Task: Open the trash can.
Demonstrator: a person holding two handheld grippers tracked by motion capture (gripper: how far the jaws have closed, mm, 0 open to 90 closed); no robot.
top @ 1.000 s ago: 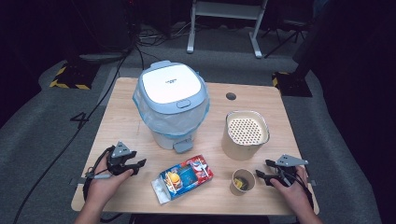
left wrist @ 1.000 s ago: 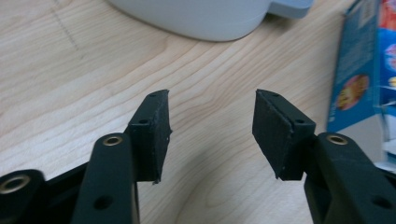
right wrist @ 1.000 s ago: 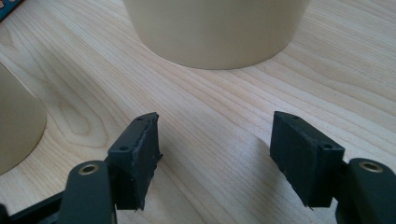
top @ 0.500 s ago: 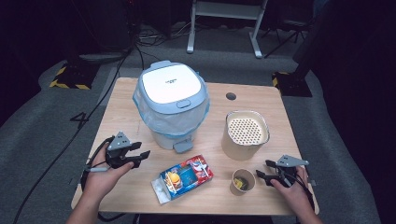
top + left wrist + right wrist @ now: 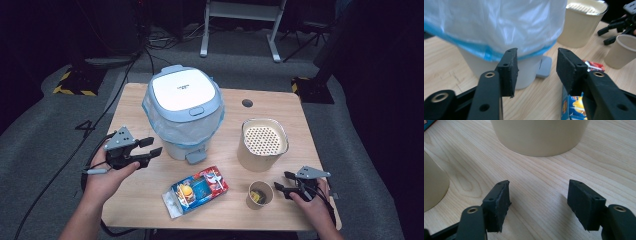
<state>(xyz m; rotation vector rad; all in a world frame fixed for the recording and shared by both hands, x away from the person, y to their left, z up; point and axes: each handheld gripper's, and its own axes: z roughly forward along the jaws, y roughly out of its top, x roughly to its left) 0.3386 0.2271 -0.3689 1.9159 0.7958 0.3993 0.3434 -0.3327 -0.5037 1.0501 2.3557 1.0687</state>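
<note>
The wooden table (image 5: 145, 102) carries four things. The largest is a lidded pedal bin (image 5: 184, 95) at the far left-centre, with a clear liner bag (image 5: 172, 125) spilling over its rim. To its right stands a cream container (image 5: 263, 145) with a perforated top. A bright snack packet (image 5: 197, 190) lies at the near edge in the middle, and a small paper cup (image 5: 260, 194) stands just right of it.

The left gripper (image 5: 153, 146) hangs above the table just left of the bin and points at its side. Its jaws are about half open and have just been closing, with nothing between them. The right gripper (image 5: 281, 181) rests low on the table just right of the cup, its jaws a modest gap apart and empty.

The step in hand looks like an approach to the bin. To do it well, the left gripper should decide early between the lid's front button (image 5: 196, 111) and the grey pedal (image 5: 196, 156) at the base. It should come in clear of the loose liner so a pad does not snag the plastic. A straight push is best, since a sideways one could slide the light bin. The right gripper should stay put until the lid is up.
</note>
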